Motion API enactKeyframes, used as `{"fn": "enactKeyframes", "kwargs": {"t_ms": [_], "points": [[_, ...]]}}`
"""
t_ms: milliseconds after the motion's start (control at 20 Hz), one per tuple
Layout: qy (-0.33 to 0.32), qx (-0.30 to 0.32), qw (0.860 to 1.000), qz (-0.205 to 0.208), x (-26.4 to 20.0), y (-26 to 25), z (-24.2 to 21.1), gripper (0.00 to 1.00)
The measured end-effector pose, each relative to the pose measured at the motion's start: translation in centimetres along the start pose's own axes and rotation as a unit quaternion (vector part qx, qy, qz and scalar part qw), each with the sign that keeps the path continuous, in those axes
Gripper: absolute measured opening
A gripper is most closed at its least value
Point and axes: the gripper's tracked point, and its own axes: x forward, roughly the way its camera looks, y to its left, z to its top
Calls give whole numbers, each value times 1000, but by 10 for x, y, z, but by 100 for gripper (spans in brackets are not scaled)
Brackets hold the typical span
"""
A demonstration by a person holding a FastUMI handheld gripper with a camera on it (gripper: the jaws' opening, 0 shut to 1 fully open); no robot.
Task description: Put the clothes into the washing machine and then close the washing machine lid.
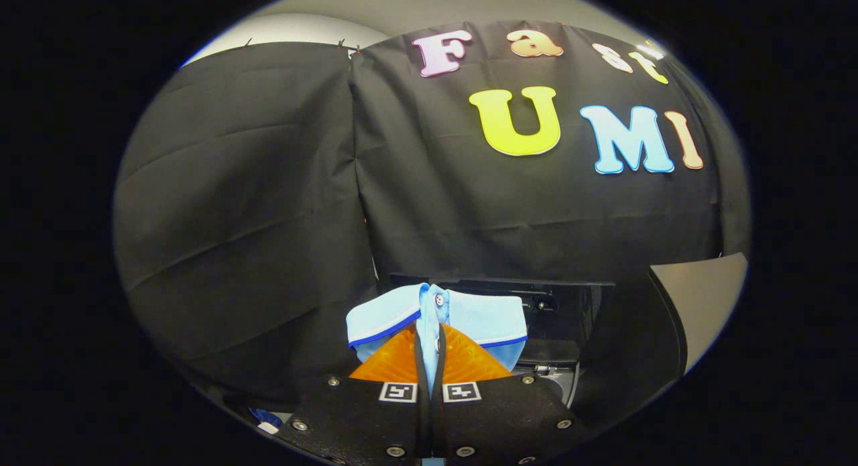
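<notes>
Carry step: shirt (436, 315) pinched in gripper (430, 359), fingers closed on placket, low centre of frame. Washing machine (556, 332) just beyond, lower right, raised lid (697, 298) at right. Next: probably move over opening, release. Light blue polo, dark-trimmed collar, buttoned.

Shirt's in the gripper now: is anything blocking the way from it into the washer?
Nothing visible does. The gripper is shut on the light blue shirt, held up by its collar. Just beyond it the washing machine stands dark, its lid raised off to the side.
</notes>
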Motion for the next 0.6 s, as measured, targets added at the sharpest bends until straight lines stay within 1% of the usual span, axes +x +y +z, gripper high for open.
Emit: {"fn": "enactKeyframes", "kwargs": {"t_ms": [300,500,600], "points": [[17,3,999,-29,26,-11,-36,0],[16,-7,999,-45,40,-18,-50,0],[25,2,998,-52,47,-22,-65,0]]}}
